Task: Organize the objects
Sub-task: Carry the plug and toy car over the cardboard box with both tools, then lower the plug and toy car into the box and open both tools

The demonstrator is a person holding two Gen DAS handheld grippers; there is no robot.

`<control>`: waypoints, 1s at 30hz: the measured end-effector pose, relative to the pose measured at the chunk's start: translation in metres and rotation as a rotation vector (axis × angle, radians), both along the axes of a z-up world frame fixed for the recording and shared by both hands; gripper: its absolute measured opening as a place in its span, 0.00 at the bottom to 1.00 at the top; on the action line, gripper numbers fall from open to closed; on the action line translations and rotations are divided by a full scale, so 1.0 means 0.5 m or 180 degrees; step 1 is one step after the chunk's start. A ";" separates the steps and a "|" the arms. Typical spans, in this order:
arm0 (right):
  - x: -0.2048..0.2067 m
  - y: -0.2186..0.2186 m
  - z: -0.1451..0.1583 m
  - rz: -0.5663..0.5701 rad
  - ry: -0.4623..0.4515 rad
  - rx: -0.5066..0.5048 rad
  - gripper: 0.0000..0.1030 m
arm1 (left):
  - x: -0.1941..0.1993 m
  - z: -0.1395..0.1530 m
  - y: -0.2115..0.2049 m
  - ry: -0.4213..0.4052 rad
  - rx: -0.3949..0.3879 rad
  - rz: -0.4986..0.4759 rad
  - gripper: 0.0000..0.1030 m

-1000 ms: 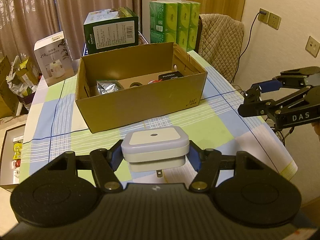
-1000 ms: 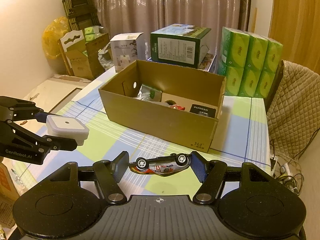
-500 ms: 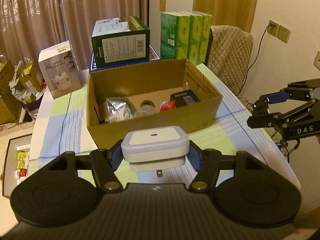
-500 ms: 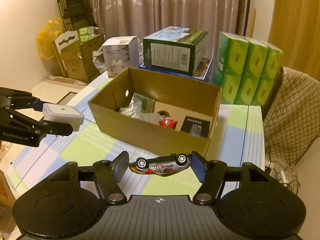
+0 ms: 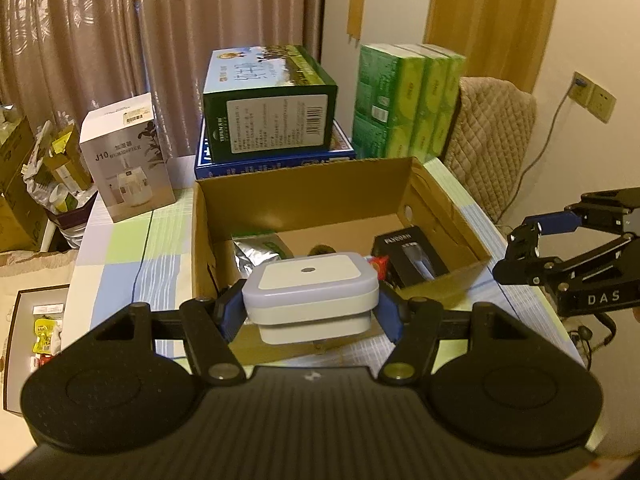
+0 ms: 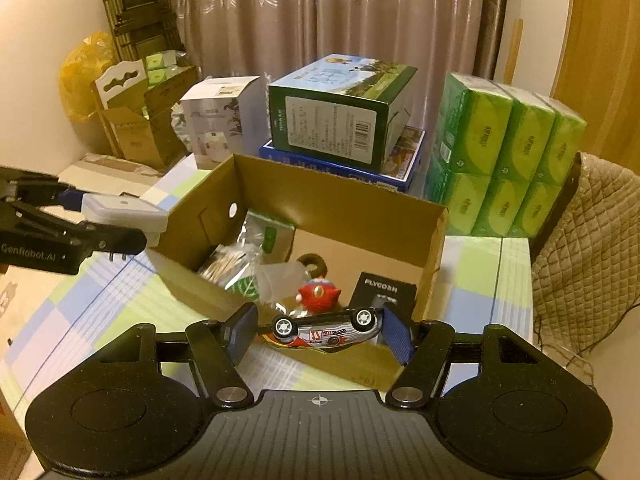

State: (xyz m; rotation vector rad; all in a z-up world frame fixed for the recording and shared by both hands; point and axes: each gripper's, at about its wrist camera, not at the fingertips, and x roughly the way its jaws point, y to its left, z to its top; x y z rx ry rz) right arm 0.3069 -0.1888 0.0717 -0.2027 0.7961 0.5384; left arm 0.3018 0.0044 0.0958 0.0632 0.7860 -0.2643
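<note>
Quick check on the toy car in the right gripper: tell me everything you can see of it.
The toy car is a small racer with a glossy silver body, red and orange markings, printed lettering on its side and black tyres on silver hubs. It hangs upside down, wheels up, lying crosswise between the blue pads of the right gripper, which clamp it nose and tail. It is held in the air at the near wall of the cardboard box, touching only the pads.

Open-topped cardboard box reachable from above; floor crowded by foil bag, red toy, black box; bare patch at back wall; stacked cartons directly behind
</note>
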 end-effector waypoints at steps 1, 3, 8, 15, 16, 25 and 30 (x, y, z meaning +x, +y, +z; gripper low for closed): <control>0.011 0.001 -0.003 -0.0014 0.0012 0.0014 0.62 | 0.008 -0.002 0.002 0.0003 -0.0008 0.0017 0.60; 0.036 0.005 -0.010 -0.0045 0.0053 0.0043 0.62 | 0.025 -0.007 0.008 0.0011 -0.0038 0.0056 0.60; 0.089 0.019 -0.037 -0.0073 0.0124 0.0047 0.62 | 0.077 -0.025 0.020 0.0066 -0.0133 0.0145 0.60; 0.149 0.029 -0.090 -0.0186 0.0248 0.0079 0.62 | 0.147 -0.073 0.023 0.0192 -0.0182 0.0217 0.60; 0.156 0.030 -0.098 -0.0199 0.0254 0.0072 0.62 | 0.155 -0.081 0.023 0.0207 -0.0172 0.0226 0.60; 0.185 0.033 -0.140 -0.0266 0.0278 0.0047 0.62 | 0.192 -0.129 0.031 0.0251 -0.0129 0.0302 0.60; 0.184 0.029 -0.147 -0.0265 0.0289 0.0041 0.62 | 0.199 -0.138 0.035 0.0243 -0.0157 0.0343 0.60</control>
